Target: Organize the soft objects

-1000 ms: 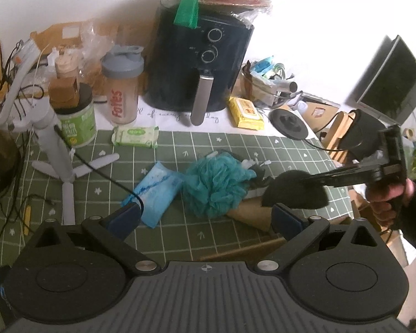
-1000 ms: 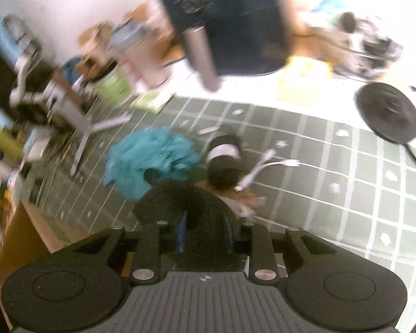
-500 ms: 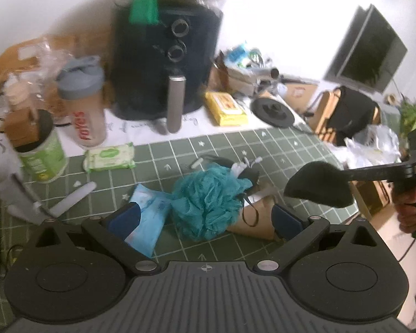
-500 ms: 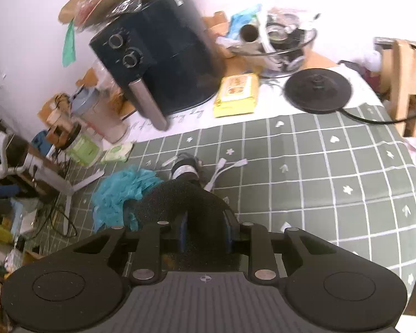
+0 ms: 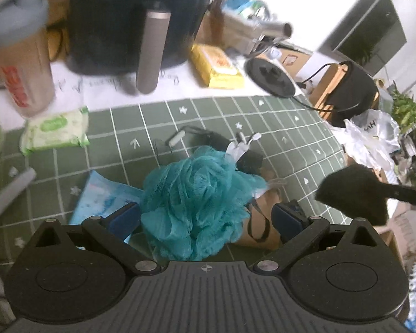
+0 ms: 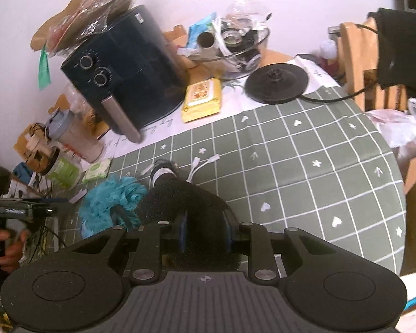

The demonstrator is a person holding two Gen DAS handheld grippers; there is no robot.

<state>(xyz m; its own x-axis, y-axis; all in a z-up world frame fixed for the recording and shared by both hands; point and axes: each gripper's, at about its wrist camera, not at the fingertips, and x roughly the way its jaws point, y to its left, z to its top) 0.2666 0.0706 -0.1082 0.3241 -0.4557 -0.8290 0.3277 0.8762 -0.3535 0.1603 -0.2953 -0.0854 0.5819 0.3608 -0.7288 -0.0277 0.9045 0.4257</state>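
A teal bath pouf [image 5: 197, 197] lies on the green grid mat [image 5: 280, 127], and my open left gripper [image 5: 206, 216] straddles it with a finger on each side. It also shows in the right wrist view [image 6: 111, 202]. My right gripper [image 6: 205, 227] is shut on a black sponge [image 6: 185, 202] and holds it above the mat. The same black sponge [image 5: 352, 191] hangs in the air at the right of the left wrist view. A blue wipes pack [image 5: 102, 199] lies left of the pouf, and a brown paper bag [image 5: 263, 222] lies under its right side.
A black air fryer [image 6: 124, 69] stands at the back, with a yellow pack [image 6: 203, 100], a black kettle base [image 6: 277, 83] and a shaker bottle [image 5: 16, 55] beside it. A green wipes pack [image 5: 55, 130], white cables [image 6: 205, 163] and a black roll [image 6: 163, 172] lie on the mat.
My left gripper has come forward and down until its open fingers flank the teal pouf. My right gripper has lifted the black sponge up and away to the right.
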